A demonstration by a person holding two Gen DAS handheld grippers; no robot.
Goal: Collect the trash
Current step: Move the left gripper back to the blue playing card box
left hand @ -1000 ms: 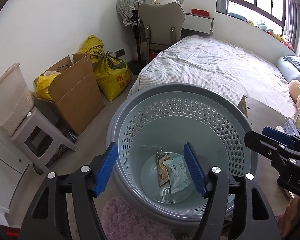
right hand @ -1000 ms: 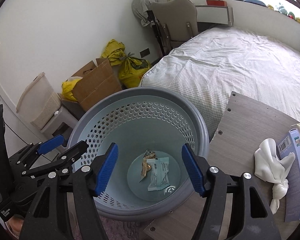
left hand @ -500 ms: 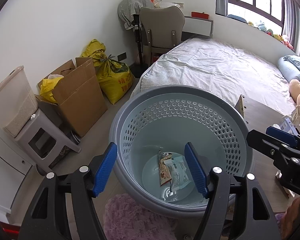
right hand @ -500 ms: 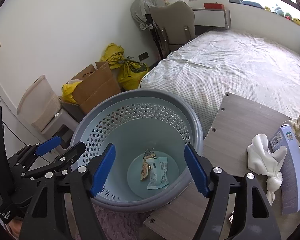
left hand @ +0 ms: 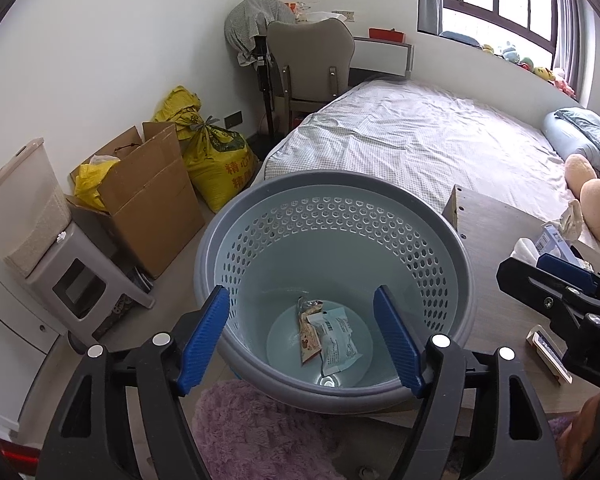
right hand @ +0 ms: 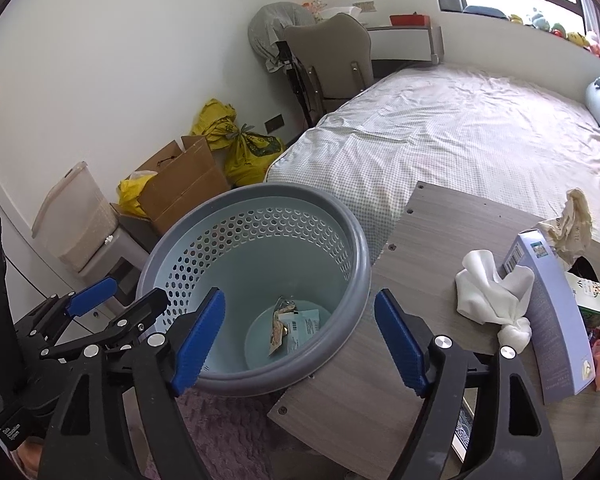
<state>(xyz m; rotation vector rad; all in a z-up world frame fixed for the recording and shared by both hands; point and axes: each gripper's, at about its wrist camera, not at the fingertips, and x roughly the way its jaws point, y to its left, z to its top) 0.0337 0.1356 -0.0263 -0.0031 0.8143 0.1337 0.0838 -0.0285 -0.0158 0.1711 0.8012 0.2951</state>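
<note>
A grey perforated bin (left hand: pixel 332 179) stands on the floor against the grey wooden table (right hand: pixel 440 240). Two flat snack wrappers (left hand: pixel 326 340) lie on its bottom. My left gripper (left hand: pixel 301 293) hovers above the bin's near rim. Its jaws are opening and nothing is between them. My right gripper (right hand: pixel 300 294) hangs beside it over the bin (right hand: pixel 284 193) and the table's corner, jaws also opening and empty. On the table lie a crumpled white tissue (right hand: pixel 492 296), a lilac box (right hand: pixel 552 320), a wad of paper (right hand: pixel 572 220) and a green carton (right hand: pixel 592 300).
A bed (left hand: pixel 420 140) runs behind the bin. Left of it stand a cardboard box (left hand: pixel 148 196), yellow sacks (left hand: pixel 212 156), a grey stool (left hand: pixel 80 284) and a chair (left hand: pixel 312 60). A pink shaggy rug (left hand: pixel 252 432) lies under my grippers.
Both grippers have drawn back and slightly up from the bin, and their jaws stand wider. The right wrist view now takes in more of the table. The wrappers have not moved.
</note>
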